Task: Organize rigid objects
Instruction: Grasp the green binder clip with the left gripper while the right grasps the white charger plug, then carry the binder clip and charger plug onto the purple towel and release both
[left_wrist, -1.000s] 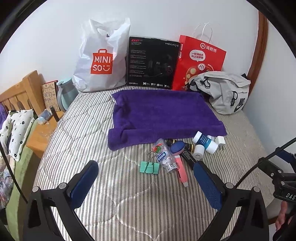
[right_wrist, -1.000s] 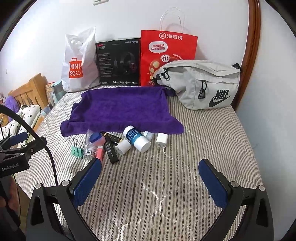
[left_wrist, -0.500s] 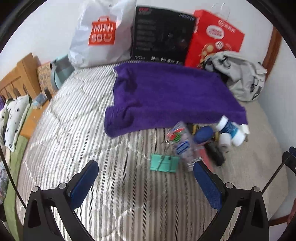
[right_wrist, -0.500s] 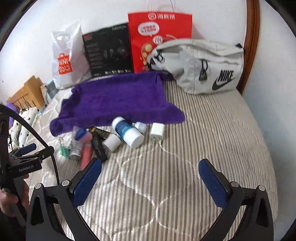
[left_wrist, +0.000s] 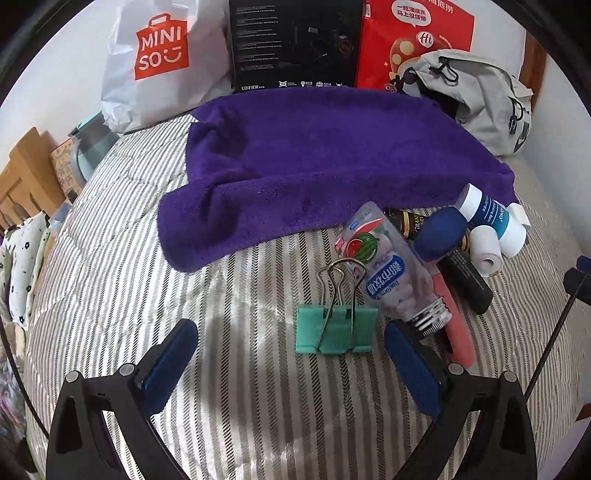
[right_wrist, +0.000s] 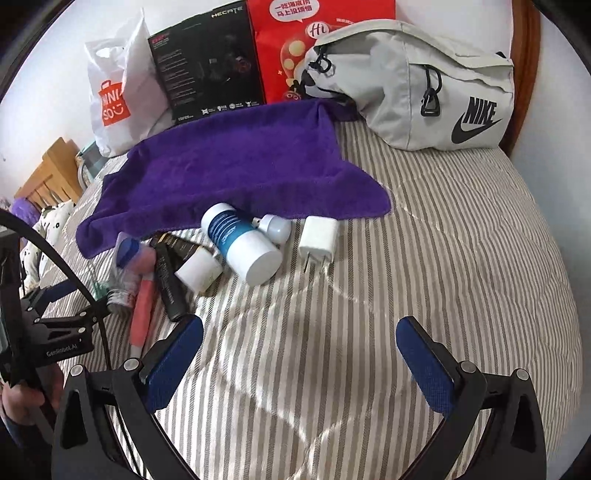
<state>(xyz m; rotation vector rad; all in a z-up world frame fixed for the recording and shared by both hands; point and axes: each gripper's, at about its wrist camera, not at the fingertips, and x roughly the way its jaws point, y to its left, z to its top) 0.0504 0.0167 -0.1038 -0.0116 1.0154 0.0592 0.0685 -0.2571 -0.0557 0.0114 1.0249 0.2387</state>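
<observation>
A green binder clip lies on the striped bed just ahead of my open left gripper, nearer its right finger. Beside the clip lie a clear candy bottle, a pink stick, a black tube and a blue-and-white bottle. A purple towel is spread behind them. My right gripper is open over bare bed. Ahead of it lie the blue-and-white bottle, a white roll, a small white bottle and a white charger plug.
Against the wall stand a white shopping bag, a black box and a red paper bag. A grey waist bag lies at the back right. A wooden headboard is at the left. The left gripper's frame shows in the right view.
Both grippers have moved forward and down toward the objects. The binder clip now sits close before the left gripper. Nothing was grasped.
</observation>
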